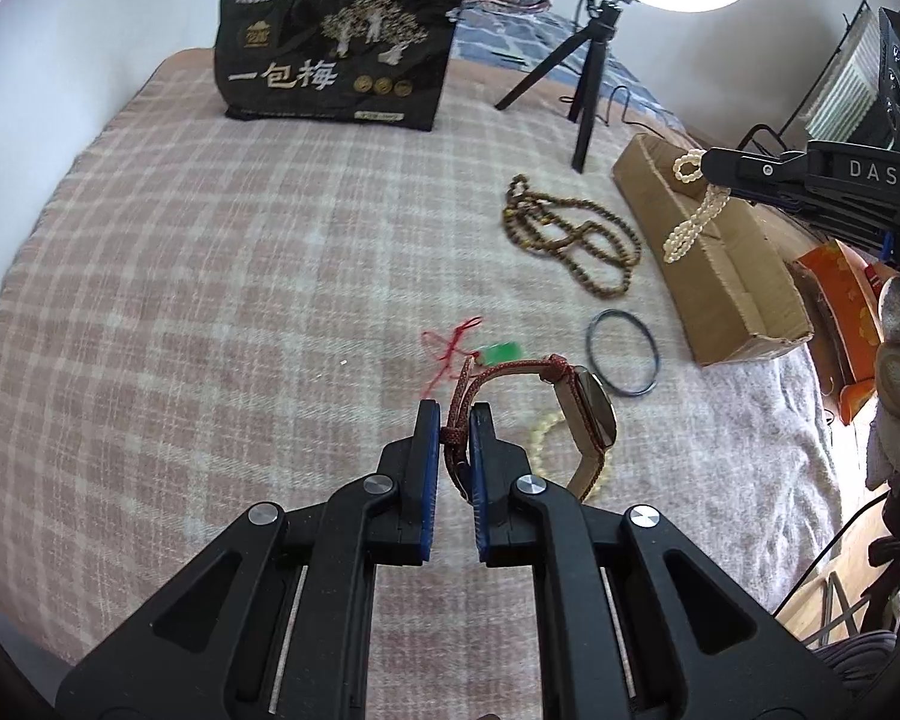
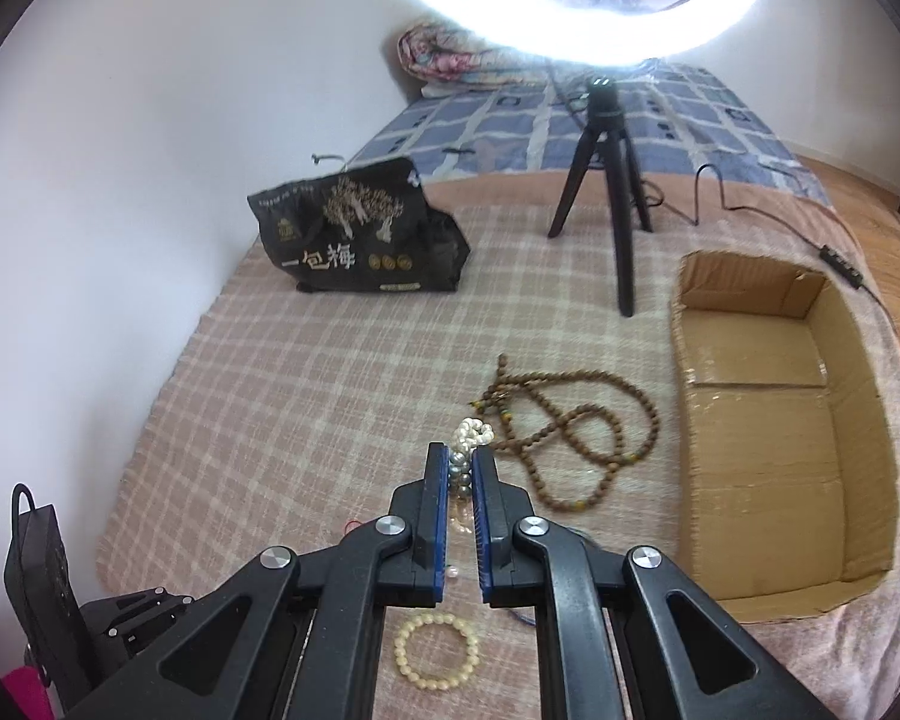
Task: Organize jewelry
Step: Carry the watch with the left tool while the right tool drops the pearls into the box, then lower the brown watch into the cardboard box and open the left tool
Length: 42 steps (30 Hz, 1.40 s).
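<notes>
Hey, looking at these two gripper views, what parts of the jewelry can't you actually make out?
- Watch, left wrist view: dial unreadable, seen edge-on; strap partly hidden between the left gripper fingers.
- Pearl strand, right wrist view: lower part hidden by the right gripper.
- Green pendant, left wrist view: too small for detail.
- Cream bead bracelet, left wrist view: mostly behind the watch.

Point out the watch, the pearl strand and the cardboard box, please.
watch (image 1: 594,414): left wrist view, on its dark face, strap clamped by the left gripper (image 1: 453,414).
pearl strand (image 2: 473,433): right wrist view, on the white pearls above the right gripper (image 2: 461,462).
cardboard box (image 2: 768,420): right wrist view, on its inner floor.
</notes>
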Each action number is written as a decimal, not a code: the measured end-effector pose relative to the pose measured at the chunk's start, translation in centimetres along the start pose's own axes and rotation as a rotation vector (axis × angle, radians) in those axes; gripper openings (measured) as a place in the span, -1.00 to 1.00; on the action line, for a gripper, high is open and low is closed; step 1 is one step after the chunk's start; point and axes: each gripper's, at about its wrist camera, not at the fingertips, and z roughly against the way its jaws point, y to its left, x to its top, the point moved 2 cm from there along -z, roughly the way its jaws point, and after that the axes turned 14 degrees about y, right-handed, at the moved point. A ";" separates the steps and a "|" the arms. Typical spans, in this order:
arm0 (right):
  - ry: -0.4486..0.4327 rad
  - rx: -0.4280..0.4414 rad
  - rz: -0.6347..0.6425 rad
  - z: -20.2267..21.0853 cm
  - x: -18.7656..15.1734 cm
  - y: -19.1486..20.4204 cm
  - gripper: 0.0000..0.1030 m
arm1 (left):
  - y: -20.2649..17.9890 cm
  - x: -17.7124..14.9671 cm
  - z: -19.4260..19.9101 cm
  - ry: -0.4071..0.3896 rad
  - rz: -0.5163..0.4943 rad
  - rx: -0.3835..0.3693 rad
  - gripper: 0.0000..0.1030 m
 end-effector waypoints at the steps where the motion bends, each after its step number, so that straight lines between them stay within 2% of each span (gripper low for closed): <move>1: -0.006 -0.004 -0.002 0.4 -0.1 -0.4 -0.90 | -0.4 0.1 0.1 0.000 -0.006 0.000 -0.85; 19: -0.053 -0.061 -0.064 4.8 -0.1 -9.6 -0.90 | -9.6 3.2 -0.4 -0.005 -0.137 -0.042 -0.85; 32: -0.041 -0.083 -0.103 3.6 1.5 -16.0 -0.90 | -16.9 7.2 -3.2 -0.001 -0.215 -0.075 -0.85; 42: -0.027 -0.089 -0.136 1.8 2.9 -19.6 -0.90 | -20.8 9.4 -6.3 0.023 -0.239 -0.094 -0.85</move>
